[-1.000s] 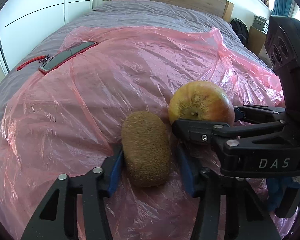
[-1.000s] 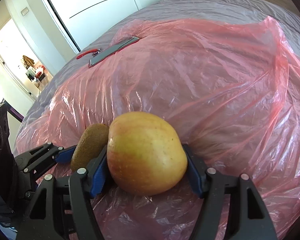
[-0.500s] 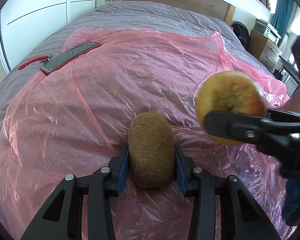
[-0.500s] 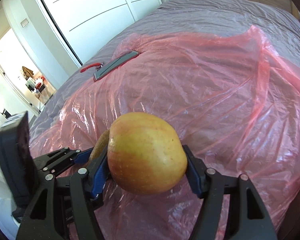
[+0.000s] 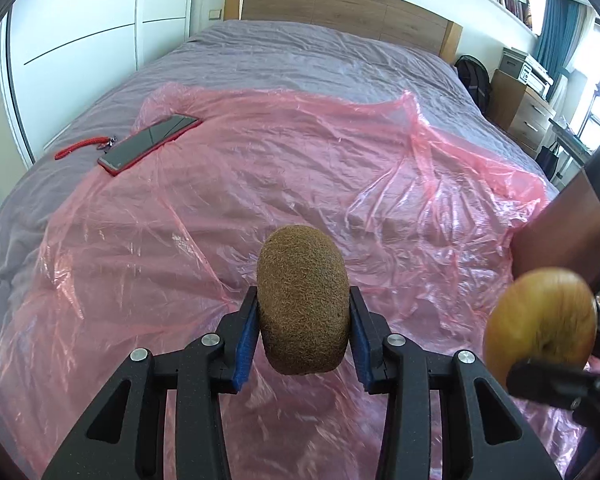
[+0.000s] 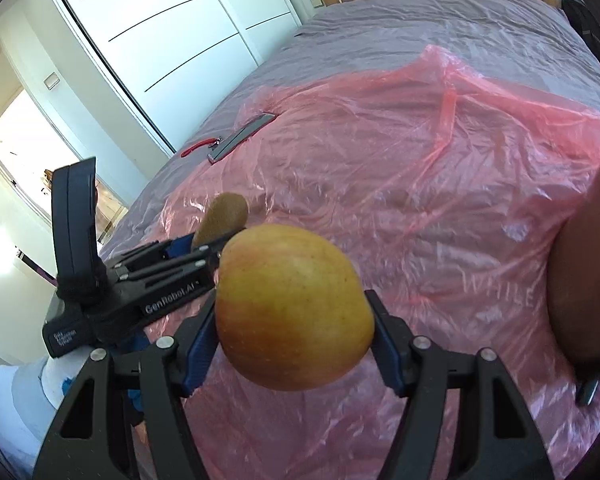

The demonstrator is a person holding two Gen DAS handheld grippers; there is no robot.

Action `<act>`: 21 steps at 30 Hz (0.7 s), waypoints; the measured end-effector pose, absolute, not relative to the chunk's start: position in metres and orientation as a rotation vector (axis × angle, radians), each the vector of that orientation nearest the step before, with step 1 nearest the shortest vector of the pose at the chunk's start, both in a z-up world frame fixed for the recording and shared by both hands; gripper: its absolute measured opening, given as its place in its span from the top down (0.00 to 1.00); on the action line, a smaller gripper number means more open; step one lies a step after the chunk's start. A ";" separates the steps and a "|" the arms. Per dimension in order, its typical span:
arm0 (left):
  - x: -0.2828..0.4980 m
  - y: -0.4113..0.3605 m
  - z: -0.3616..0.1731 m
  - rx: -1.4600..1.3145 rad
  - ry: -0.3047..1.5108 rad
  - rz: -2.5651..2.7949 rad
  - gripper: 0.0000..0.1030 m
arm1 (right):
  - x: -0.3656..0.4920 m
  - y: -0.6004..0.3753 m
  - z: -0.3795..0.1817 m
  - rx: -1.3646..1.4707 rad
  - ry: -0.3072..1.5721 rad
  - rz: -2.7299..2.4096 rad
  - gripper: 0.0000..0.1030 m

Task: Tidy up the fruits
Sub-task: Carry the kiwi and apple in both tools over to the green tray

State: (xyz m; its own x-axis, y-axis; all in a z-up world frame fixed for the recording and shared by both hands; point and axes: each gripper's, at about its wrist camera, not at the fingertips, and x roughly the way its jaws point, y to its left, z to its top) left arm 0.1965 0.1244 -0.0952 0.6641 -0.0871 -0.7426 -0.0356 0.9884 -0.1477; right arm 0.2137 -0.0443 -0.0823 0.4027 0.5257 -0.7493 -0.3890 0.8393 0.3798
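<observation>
Left gripper [image 5: 303,320] clamps the kiwi [image 5: 302,300] between blue pads, clear of the pink plastic sheet [image 5: 260,168] beneath, probably for carrying. Right gripper [image 6: 290,320] pinches the apple [image 6: 292,308] above that sheet. Beyond: "GenRobot.AI" on the left gripper's body; "WHILE" printed on the sheet; farther, a phone [image 5: 148,146].

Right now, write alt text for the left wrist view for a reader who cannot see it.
The left gripper clamps a brown kiwi between blue pads, lifted over a pink plastic sheet spread on a grey bed. At the right edge, an apple is held in the right gripper; a phone lies far left.
</observation>
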 end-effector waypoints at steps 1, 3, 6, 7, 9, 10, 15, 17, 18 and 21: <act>0.191 0.122 -0.091 -0.151 0.842 -0.033 0.65 | 0.206 -0.049 -0.081 0.154 1.005 0.577 0.03; 0.181 0.118 -0.085 -0.153 0.839 -0.042 0.65 | 0.189 -0.059 -0.080 0.162 1.013 0.569 0.03; 0.162 0.109 -0.076 -0.143 0.836 -0.063 0.65 | 0.165 -0.074 -0.078 0.177 1.026 0.554 0.03; 0.155 0.105 -0.074 -0.140 0.836 -0.072 0.65 | 0.155 -0.081 -0.078 0.182 1.029 0.544 0.03; 0.143 0.096 -0.068 -0.139 0.836 -0.091 0.65 | 0.137 -0.094 -0.077 0.195 1.034 0.529 0.03; 0.136 0.091 -0.064 -0.134 0.836 -0.102 0.65 | 0.128 -0.101 -0.077 0.198 1.037 0.517 0.03; 0.106 0.060 -0.054 -0.113 0.840 -0.158 0.65 | 0.093 -0.144 -0.074 0.219 1.041 0.442 0.03; 0.095 0.044 -0.051 -0.103 0.845 -0.184 0.65 | 0.082 -0.164 -0.071 0.236 1.032 0.409 0.03; 0.090 0.036 -0.050 -0.098 0.848 -0.198 0.65 | 0.077 -0.172 -0.069 0.240 1.027 0.394 0.03; 0.077 0.006 -0.046 -0.079 0.863 -0.245 0.65 | 0.062 -0.201 -0.063 0.257 1.008 0.348 0.03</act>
